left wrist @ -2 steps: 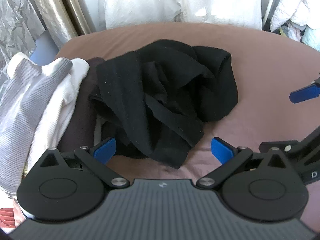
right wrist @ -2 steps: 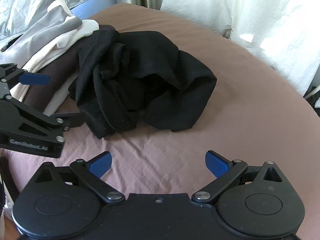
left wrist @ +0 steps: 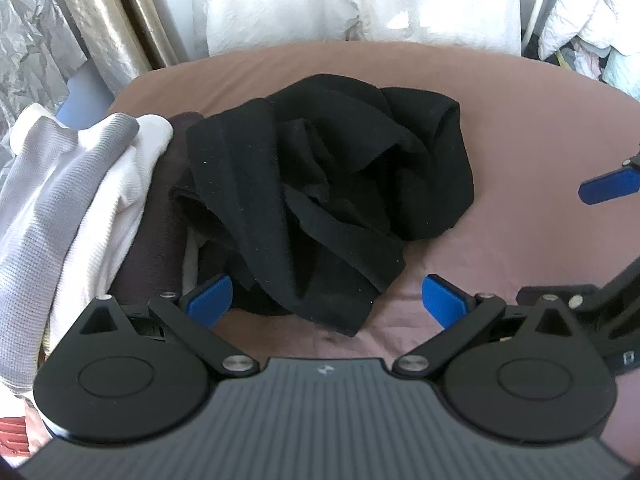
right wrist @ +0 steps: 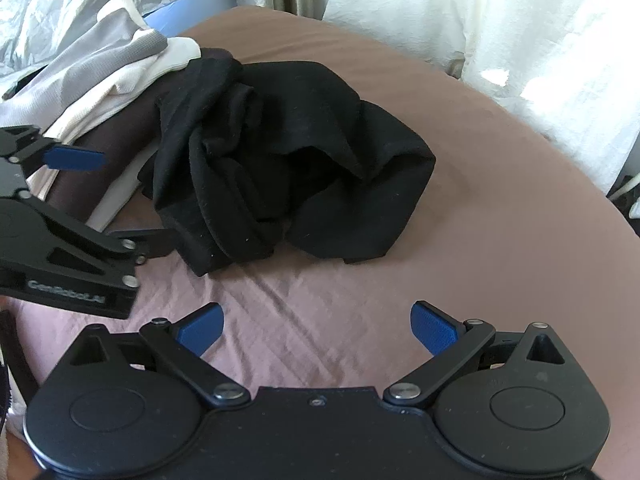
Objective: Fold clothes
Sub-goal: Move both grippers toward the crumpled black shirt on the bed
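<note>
Two tools are in view, and both stand wide open with nothing between their blue pads. The left tool (left wrist: pixel 324 300) hovers just at the near edge of the black garment (left wrist: pixel 328 196), which lies crumpled in a heap on the mauve bed sheet (left wrist: pixel 520 128). The right tool (right wrist: pixel 316 328) is over bare sheet, a little apart from the near side of the same heap.

The left wrist view shows things that the other view does not: at the far right there is a pile of pale bundled fabric (left wrist: pixel 588 20), and at the near left corner a small red object (left wrist: pixel 12 440) that I cannot identify. It catches only one blue pad of the right tool at its right edge. The right wrist view shows the body of the left tool from the side, with white lettering on it. The letters are blurred, but they seem to read "GenRobot.AI".

To the left of the black garment lies a stack of clothes: a grey and white ribbed garment (left wrist: pixel 60 200) on top, and a dark brown one (left wrist: pixel 160 232) beside it, touching the black heap. Behind the bed hangs white crumpled cloth (left wrist: pixel 360 0). At the far left stand a shiny golden curtain (left wrist: pixel 104 12) and a silver crinkled sheet (left wrist: pixel 24 20).
</note>
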### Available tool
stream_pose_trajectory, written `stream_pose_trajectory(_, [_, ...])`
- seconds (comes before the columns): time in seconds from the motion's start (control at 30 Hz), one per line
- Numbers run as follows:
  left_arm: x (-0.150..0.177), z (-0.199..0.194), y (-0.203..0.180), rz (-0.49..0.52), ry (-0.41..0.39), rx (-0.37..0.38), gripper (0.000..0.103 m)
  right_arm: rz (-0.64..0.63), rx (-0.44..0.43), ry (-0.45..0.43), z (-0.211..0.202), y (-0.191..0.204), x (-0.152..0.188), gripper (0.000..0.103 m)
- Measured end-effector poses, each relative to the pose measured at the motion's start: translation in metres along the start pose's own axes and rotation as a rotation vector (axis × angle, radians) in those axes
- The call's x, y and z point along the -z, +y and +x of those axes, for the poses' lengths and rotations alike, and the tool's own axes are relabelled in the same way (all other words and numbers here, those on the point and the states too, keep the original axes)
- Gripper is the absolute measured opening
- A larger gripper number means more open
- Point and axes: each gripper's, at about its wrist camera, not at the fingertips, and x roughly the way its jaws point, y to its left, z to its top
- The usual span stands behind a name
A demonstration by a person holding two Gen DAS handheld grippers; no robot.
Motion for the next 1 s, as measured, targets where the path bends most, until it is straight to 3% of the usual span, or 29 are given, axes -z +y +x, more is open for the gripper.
stream_pose_trajectory(0.53, [0.001,-0.01,-0.016,0.042,0.007,0.004,0.103,-0.022,0.044,-0.03,-0.01,0.013,0.014,0.101])
stream_pose_trajectory(1.0, [0.003,-0.011,-0.024,0.077,0.007,0.002,0.103,-0.041,0.051,-0.002,-0.006,0.017,0.017,0.101])
